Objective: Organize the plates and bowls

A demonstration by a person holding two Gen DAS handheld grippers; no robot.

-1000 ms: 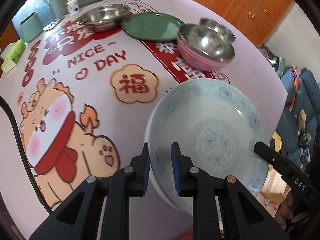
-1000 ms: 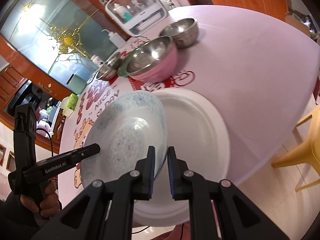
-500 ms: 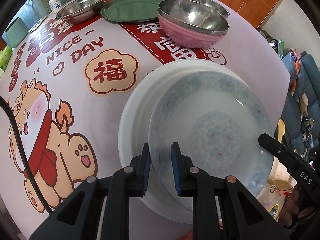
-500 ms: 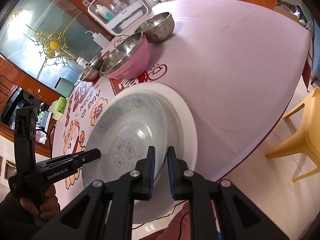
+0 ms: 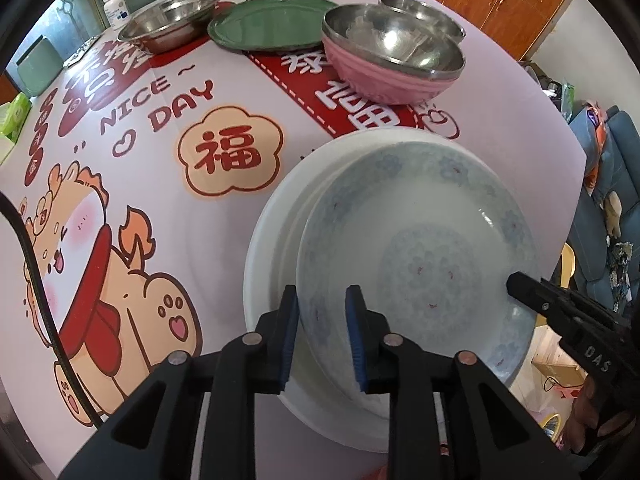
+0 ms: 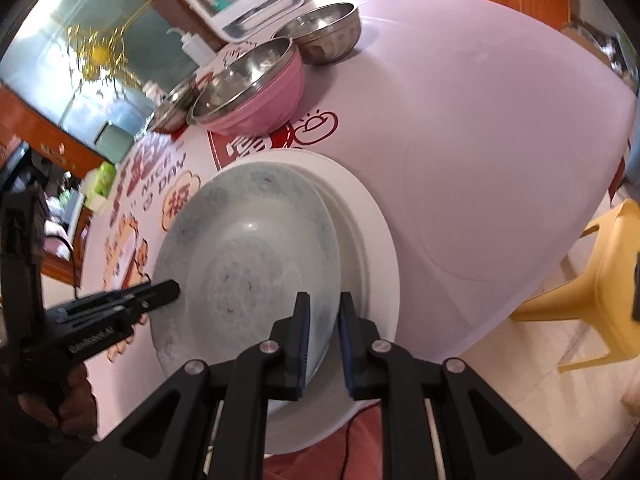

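Note:
A blue-patterned bowl point(image 5: 420, 248) point(image 6: 248, 248) rests inside a wide white plate point(image 5: 272, 240) point(image 6: 376, 240) at the near table edge. My left gripper point(image 5: 320, 292) straddles the bowl's near-left rim. Its jaws are opening, and a gap shows beside the rim. My right gripper point(image 6: 324, 296) straddles the opposite rim, also opening, with the rim between its pads and no clear press. Each gripper shows in the other's view, the right gripper point(image 5: 520, 280) and the left gripper point(image 6: 172, 288). A hand holds each one.
Farther back stand a pink bowl with a steel bowl nested in it point(image 5: 384, 80) point(image 6: 260, 108), a smaller steel bowl point(image 5: 420, 8), a green plate point(image 5: 268, 20) and a wide steel bowl point(image 5: 172, 20). A yellow chair point(image 6: 600, 280) stands beside the table.
The patterned bowl came down from above the tablecloth onto the white plate. Both pairs of jaws have parted slightly around its rim.

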